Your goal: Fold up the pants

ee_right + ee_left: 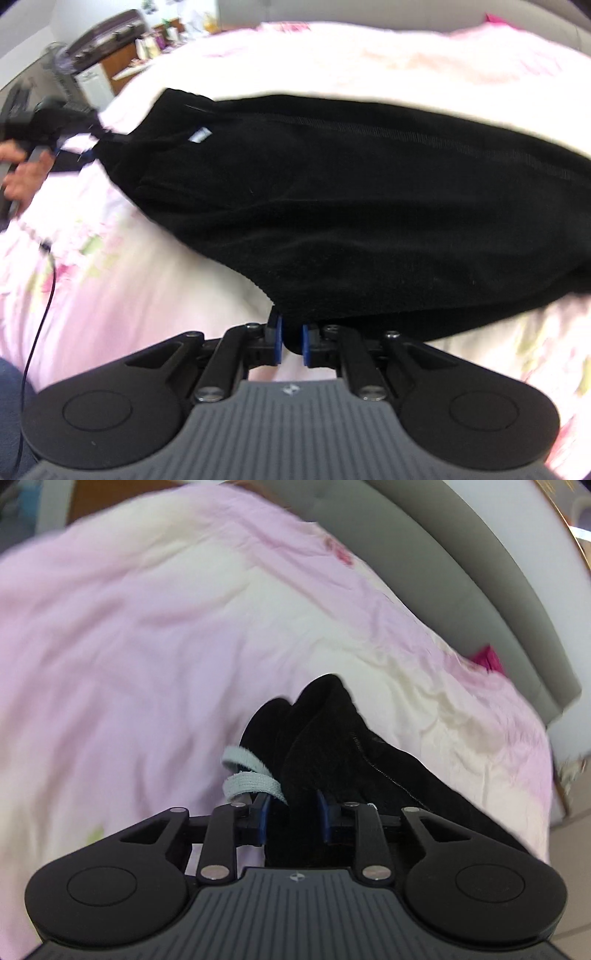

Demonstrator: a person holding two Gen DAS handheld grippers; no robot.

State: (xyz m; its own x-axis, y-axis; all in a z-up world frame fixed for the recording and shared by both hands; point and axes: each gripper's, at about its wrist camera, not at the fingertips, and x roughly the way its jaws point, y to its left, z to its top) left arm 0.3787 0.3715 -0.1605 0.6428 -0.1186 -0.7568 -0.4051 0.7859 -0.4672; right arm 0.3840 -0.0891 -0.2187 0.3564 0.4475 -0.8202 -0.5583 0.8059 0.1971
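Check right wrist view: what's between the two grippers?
The black pants span the whole stretch, from the left gripper to the right gripper, over the pink bedspread.

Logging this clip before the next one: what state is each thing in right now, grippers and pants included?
Left gripper: shut on a bunched end of the pants.
Right gripper: shut on the pants' edge.
Pants: black, held up between both grippers, stretched over the bed, not yet folded.
Drawstring: loose, looped by the left gripper's fingers.
Bedcover: pink, wrinkled, spread under the pants.

pants [351, 206] | black, pale drawstring [251, 781] | stretched across pink bedcover [129, 646]
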